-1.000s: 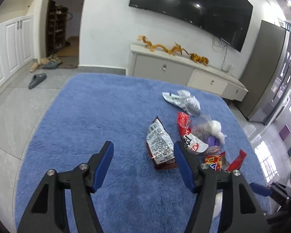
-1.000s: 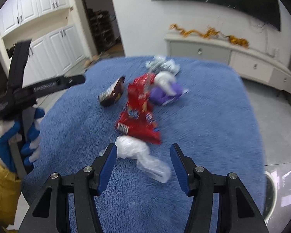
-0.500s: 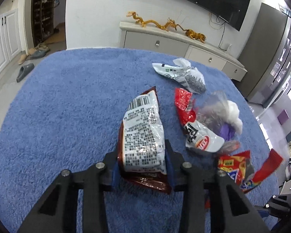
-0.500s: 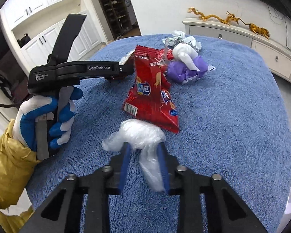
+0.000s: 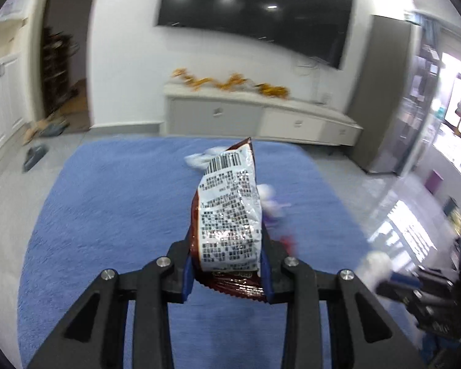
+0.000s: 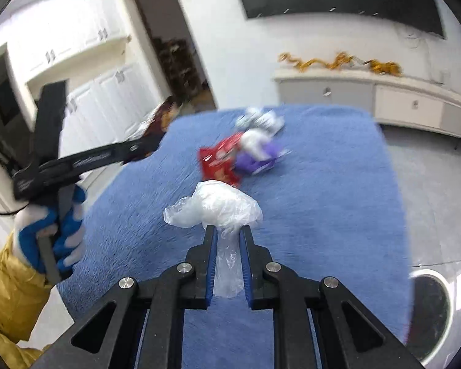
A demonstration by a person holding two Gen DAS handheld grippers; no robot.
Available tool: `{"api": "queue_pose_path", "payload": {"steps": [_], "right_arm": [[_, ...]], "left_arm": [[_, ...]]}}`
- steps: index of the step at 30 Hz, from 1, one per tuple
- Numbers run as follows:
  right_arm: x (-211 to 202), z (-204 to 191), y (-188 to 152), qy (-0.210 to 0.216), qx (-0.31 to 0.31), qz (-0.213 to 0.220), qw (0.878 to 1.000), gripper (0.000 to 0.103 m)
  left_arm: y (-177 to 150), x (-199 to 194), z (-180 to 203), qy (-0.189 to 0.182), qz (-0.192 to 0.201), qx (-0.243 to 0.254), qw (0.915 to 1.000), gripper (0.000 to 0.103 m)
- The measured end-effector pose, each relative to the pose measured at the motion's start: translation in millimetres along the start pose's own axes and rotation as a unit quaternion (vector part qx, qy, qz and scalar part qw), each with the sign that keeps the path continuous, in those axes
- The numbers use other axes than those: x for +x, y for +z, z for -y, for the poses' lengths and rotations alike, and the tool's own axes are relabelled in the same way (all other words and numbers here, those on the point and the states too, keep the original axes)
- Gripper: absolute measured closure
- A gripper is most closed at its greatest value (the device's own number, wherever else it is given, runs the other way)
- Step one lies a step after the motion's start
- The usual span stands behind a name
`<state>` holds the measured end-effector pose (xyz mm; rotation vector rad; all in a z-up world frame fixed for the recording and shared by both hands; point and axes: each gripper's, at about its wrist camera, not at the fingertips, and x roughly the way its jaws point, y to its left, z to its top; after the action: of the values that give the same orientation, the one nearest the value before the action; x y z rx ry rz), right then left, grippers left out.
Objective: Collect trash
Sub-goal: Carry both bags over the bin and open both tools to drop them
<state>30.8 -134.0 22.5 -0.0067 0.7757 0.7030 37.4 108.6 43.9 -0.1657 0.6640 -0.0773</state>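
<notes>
Both tongs lifted, clamping snack wrapper (image 5: 229, 215) and plastic bag (image 6: 218, 206).

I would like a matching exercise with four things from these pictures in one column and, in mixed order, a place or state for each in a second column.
Things:
1. snack bag
2. plastic bag
3. red wrapper
4. TV

Places or states:
A. lying on the blue rug
B. mounted on the wall
C. clamped in the left gripper
D. clamped in the right gripper

Pairs: 1-C, 2-D, 3-A, 4-B
</notes>
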Motion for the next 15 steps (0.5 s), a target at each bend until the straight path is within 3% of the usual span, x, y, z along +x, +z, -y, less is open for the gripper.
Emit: {"api": "queue_pose_path", "payload": {"steps": [8, 15], "right_arm": [[-88, 83, -18, -0.108, 0.088, 0.067, 0.988, 0.089], [-125, 180, -60, -0.205, 0.197, 0.072, 0.956, 0.089]], "left_arm": [[10, 24, 138, -0.103, -0.03, 0.089, 0.9902, 0.071], [-2, 77, 249, -0.172, -0.088, 0.153, 0.9692, 0.071]]}}
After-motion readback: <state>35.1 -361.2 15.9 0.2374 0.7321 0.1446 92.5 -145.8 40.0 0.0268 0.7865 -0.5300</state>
